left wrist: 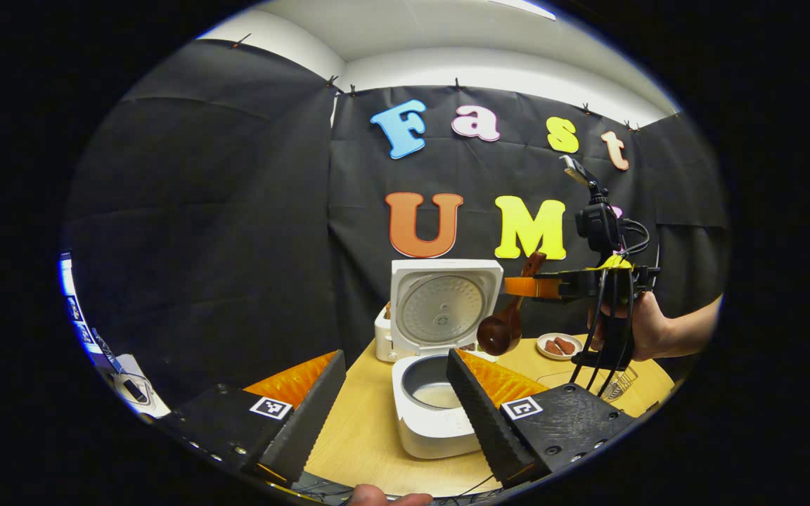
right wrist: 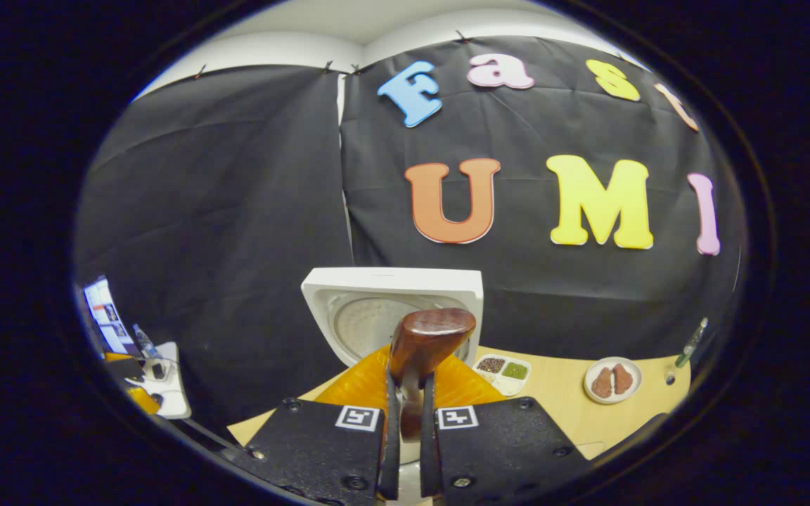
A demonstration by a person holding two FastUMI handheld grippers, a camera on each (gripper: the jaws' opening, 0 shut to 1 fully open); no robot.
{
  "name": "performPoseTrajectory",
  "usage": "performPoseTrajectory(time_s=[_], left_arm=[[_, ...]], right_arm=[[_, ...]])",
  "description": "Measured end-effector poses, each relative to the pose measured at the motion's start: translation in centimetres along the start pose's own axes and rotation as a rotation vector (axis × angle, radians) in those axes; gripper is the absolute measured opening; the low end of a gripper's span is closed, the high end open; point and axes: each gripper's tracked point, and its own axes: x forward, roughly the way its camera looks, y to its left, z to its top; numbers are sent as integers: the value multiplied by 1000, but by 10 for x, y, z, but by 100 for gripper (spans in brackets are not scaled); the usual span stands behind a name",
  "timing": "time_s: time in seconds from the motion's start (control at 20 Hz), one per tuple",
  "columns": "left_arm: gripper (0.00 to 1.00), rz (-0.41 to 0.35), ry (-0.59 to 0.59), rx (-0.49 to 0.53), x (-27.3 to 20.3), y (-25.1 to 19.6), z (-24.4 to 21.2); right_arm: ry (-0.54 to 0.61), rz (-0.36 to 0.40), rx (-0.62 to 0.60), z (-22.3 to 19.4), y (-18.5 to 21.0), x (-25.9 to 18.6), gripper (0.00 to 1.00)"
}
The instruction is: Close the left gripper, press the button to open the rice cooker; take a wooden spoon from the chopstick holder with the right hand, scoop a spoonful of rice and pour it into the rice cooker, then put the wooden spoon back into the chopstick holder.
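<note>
Standing open on a pale wooden table before the black cloth wall, rice cooker, lid upright. Right gripper clamped on the wooden spoon, bowl hanging beside the raised lid. Left gripper spread wide, holding nothing.

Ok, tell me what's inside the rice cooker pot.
The open rice cooker has a grey inner pot with a pale layer, seemingly rice, at the bottom. The left gripper's finger covers the pot's right side.
</note>
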Motion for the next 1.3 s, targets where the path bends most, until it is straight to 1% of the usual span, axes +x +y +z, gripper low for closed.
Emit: performPoseTrajectory(time_s=[0.15, 0.2, 0.35, 0.4, 0.45, 0.5, 0.7, 0.85, 0.95, 1.05, 1.15, 1.3], left_arm=[[93, -35, -18, 7, 4, -25, 11], [93, -50, -20, 5, 4, -36, 12], [93, -70, -31, 20, 7, -63, 18], [93, -84, -32, 16, 8, -74, 20], [93, -97, -32, 13, 9, -85, 22], [93, -108, -31, 9, 12, -95, 24], [93, -143, -18, 2, 25, -131, 26], [93, -162, -7, 17, 32, -154, 29], [93, -164, 1, 25, 35, -166, 29], [93, -171, 20, 31, 36, -179, 28], [93, -176, 29, 37, 35, -190, 30], [93, -162, 25, 36, 33, -202, 37]], right_arm=[[-23, -38, 149, 14, -39, -34, 17], [-32, -58, 179, 18, -52, -45, 17], [-64, -158, 246, 17, -113, -95, 16], [-70, -193, 256, 13, -131, -110, 16], [-74, -223, 264, 10, -149, -124, 13], [-78, -260, 278, 5, -166, -141, 17], [-83, -394, 367, -20, -238, -201, 16], [-76, -487, 417, -44, -289, -234, 16], [-58, -535, 441, -64, -316, -249, 16], [-36, -562, 457, -80, -336, -257, 16], [-10, -571, 468, -95, -352, -259, 17], [30, -572, 457, -117, -373, -251, 17]])
